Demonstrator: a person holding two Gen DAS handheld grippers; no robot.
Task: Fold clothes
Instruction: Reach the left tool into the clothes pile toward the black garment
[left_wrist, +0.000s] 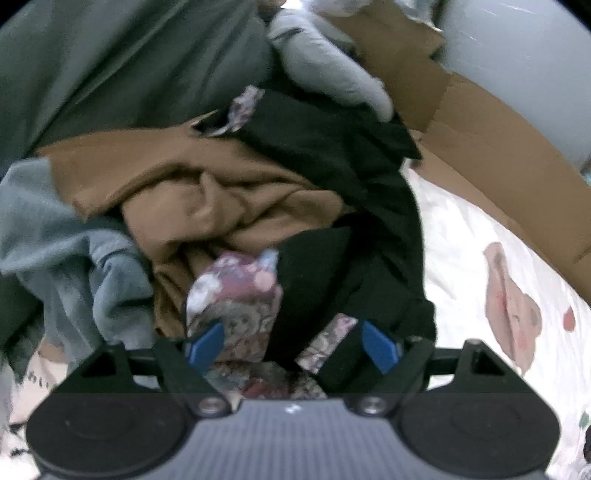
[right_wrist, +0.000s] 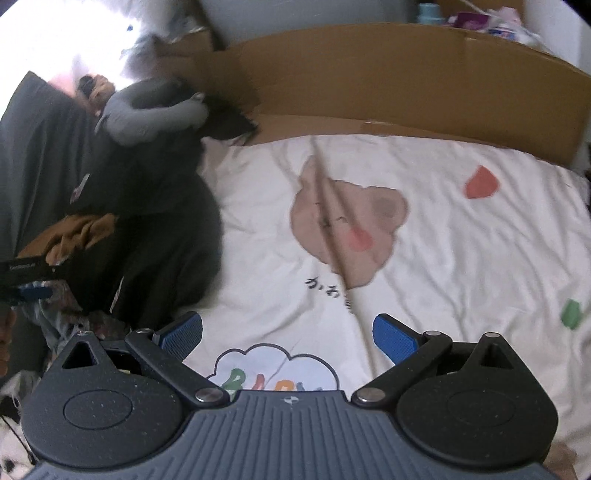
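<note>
While the left claw (left_wrist: 291, 345) hangs over the clothes pile (left_wrist: 229, 206) with its jaws apart, a floral cloth (left_wrist: 236, 299) and black fabric (left_wrist: 354, 266) lie between the blue pads — not visibly pinched. Beside the pile, the right claw (right_wrist: 288, 332) — also spread, empty — hovers above the white bedsheet (right_wrist: 443, 240).

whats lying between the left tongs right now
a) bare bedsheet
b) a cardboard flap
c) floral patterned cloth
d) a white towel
c: in the left wrist view the floral patterned cloth from the pile sits between the open left tongs, with a black garment next to it.
</note>
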